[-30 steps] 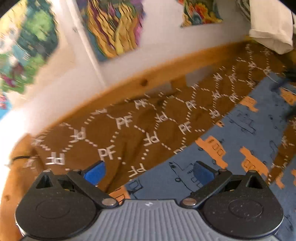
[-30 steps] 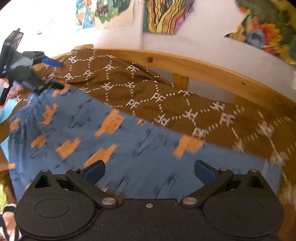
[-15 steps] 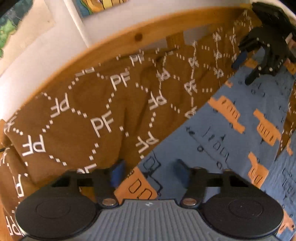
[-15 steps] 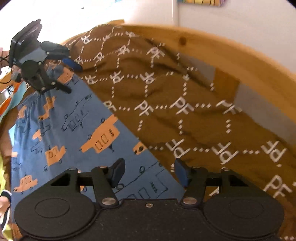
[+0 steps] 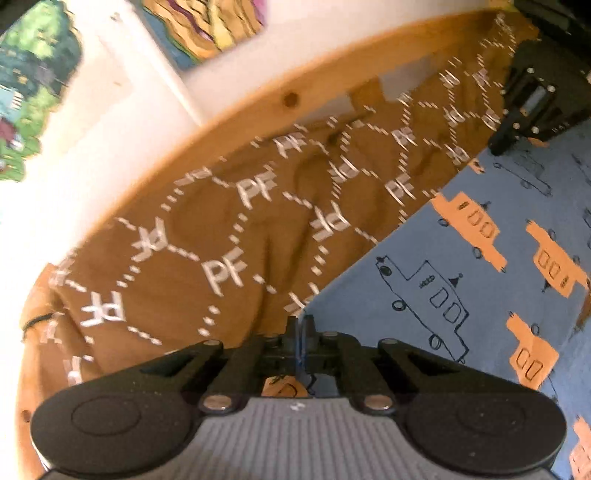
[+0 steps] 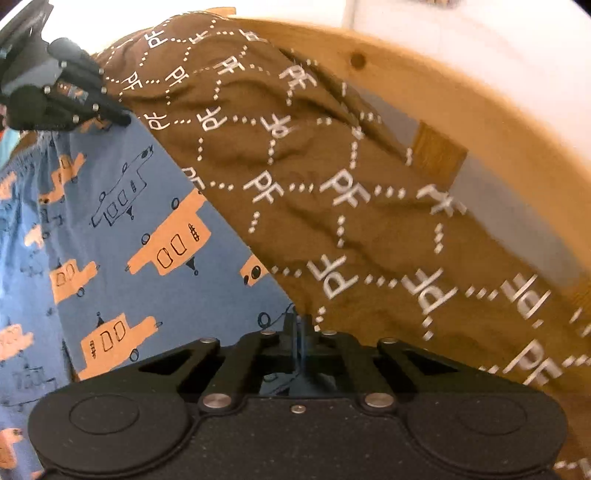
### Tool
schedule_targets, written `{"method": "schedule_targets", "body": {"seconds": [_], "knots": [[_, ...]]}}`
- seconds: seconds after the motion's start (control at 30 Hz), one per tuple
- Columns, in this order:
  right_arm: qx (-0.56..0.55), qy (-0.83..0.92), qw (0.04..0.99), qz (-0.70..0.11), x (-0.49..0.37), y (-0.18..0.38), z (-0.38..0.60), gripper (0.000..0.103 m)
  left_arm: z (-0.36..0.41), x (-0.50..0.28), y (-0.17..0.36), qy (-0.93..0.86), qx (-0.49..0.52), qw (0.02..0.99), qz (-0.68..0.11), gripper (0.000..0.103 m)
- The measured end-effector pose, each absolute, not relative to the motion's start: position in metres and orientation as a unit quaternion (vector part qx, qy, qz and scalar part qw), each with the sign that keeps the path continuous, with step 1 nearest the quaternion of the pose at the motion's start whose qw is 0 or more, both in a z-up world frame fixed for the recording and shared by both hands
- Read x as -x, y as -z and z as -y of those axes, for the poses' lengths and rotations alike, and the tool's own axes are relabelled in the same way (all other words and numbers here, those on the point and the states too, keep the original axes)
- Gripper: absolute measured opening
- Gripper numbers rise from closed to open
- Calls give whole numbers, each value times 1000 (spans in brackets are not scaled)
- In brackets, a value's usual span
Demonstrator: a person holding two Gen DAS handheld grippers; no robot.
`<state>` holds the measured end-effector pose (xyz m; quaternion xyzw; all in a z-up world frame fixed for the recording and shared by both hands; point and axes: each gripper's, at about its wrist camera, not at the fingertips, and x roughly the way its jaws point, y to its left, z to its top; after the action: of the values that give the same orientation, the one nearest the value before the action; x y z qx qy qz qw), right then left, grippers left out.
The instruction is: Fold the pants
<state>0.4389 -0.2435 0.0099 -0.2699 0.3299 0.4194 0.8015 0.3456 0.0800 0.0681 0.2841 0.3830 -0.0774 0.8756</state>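
Blue pants (image 5: pixel 461 266) printed with orange cars lie flat on a brown "PF" bedspread (image 5: pixel 240 229). My left gripper (image 5: pixel 300 332) is shut on the far corner of the pants at their edge. My right gripper (image 6: pixel 298 328) is shut on the other far corner of the same edge; the pants (image 6: pixel 110 229) spread to its left. Each gripper shows in the other's view: the right one (image 5: pixel 532 103) at the top right, the left one (image 6: pixel 62 96) at the top left, both resting at the pants' edge.
A wooden bed rail (image 5: pixel 258 107) curves behind the bedspread, with a white wall and colourful posters (image 5: pixel 207 29) above it. The rail also shows in the right wrist view (image 6: pixel 424 85). The bedspread (image 6: pixel 332 184) is wrinkled.
Both grippers came down onto the far edge of the pants and went from wide open to shut on the cloth corners.
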Motion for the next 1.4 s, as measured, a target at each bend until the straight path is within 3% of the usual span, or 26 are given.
{"method": "schedule_targets", "body": {"seconds": [0.23, 0.4, 0.47, 0.5, 0.57, 0.6, 0.63, 0.67, 0.7, 0.73, 0.93, 1.0, 1.07, 1.1, 1.13, 1.17, 1.27, 1.33, 1.4], "knots": [[294, -336, 866, -226, -443, -43, 215, 0, -88, -366, -89, -10, -247, 902, -354, 1], [314, -320, 861, -241, -469, -22, 187, 0, -95, -384, -74, -20, -242, 892, -382, 1], [315, -317, 855, -265, -474, -9, 185, 0, -99, -387, -72, -14, -235, 893, -383, 6], [310, -319, 854, -268, -476, -4, 186, 0, -101, -387, -74, -6, -232, 895, -381, 10], [295, -325, 858, -268, -477, -2, 190, 4, -108, -383, -81, 14, -222, 901, -372, 42], [283, -330, 859, -269, -479, -5, 195, 14, -111, -381, -86, 22, -216, 905, -367, 71], [270, -337, 861, -270, -480, -8, 200, 36, -117, -377, -90, 28, -208, 911, -356, 80], [257, -348, 860, -269, -482, -12, 205, 51, -122, -373, -96, 36, -203, 915, -347, 80], [249, -358, 860, -264, -482, -17, 210, 77, -126, -371, -101, 42, -200, 917, -343, 80], [244, -368, 861, -255, -480, -21, 213, 82, -129, -371, -106, 46, -196, 919, -340, 82], [247, -420, 837, -250, -477, -27, 197, 86, -140, -362, -115, 104, -189, 909, -358, 87], [266, -432, 822, -259, -479, -22, 184, 85, -135, -362, -108, 101, -215, 896, -374, 79], [285, -430, 815, -264, -482, -14, 171, 79, -133, -365, -99, 90, -243, 878, -403, 57], [287, -429, 813, -269, -484, -11, 166, 74, -131, -368, -93, 79, -256, 867, -420, 42], [287, -425, 813, -276, -488, -10, 165, 69, -131, -371, -89, 71, -260, 859, -435, 33], [284, -417, 815, -285, -492, -8, 162, 66, -132, -372, -86, 65, -255, 857, -443, 32], [258, -421, 819, -294, -496, -11, 165, 39, -131, -371, -86, 67, -237, 858, -451, 12], [244, -426, 819, -299, -494, -15, 170, 2, -125, -368, -87, 67, -254, 856, -446, 7], [253, -427, 817, -293, -483, -17, 175, 0, -122, -362, -86, 65, -267, 856, -438, 5]]}}
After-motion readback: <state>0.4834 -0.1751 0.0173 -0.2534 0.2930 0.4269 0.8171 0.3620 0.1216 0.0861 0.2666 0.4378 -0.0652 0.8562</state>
